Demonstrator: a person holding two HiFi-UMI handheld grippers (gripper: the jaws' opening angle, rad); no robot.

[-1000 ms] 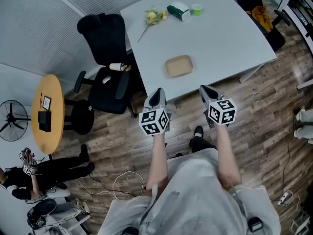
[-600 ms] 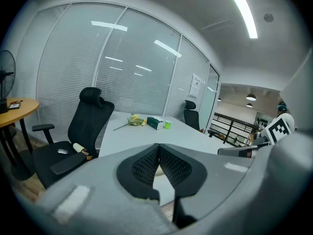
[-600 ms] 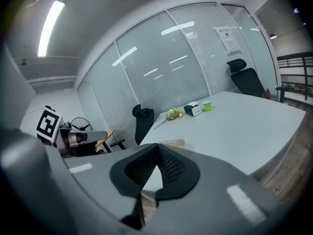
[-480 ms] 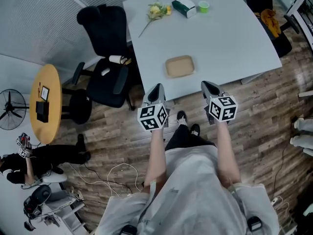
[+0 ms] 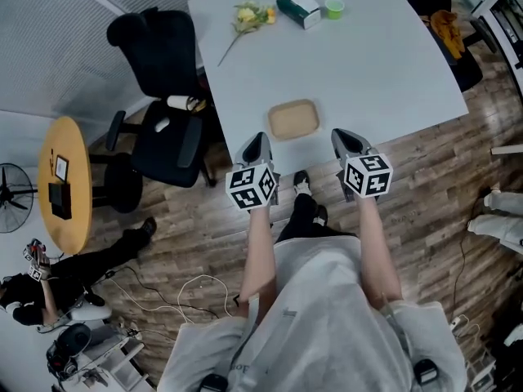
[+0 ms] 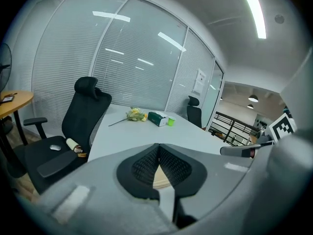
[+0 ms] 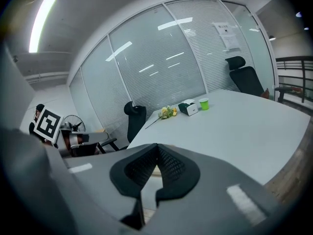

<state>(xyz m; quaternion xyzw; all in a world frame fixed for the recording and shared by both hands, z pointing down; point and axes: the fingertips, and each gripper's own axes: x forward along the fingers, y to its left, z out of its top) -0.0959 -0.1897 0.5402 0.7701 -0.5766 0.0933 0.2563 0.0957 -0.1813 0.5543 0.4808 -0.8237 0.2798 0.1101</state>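
Centre frame, the left gripper (image 5: 257, 140) and right gripper (image 5: 343, 135) hover with jaws pressed together and empty, either side of a tan tray (image 5: 293, 120) at the table's (image 5: 368, 64) near edge. The tray looks light, stiff and shallow, and is probably best gripped by its raised rim.

Lit bright and even from overhead by a ceiling strip (image 6: 254, 11), blown to white in the left gripper view. Streaked with its glare across the glass wall (image 6: 132, 58). Bent hard and darkened at the rims in both gripper views. Soft, probably out of focus, up close on the left gripper (image 6: 158, 147) and right gripper (image 7: 156, 147). Crisp from the head, with sheen on the wooden floor (image 5: 433, 170) and barely any shadows.
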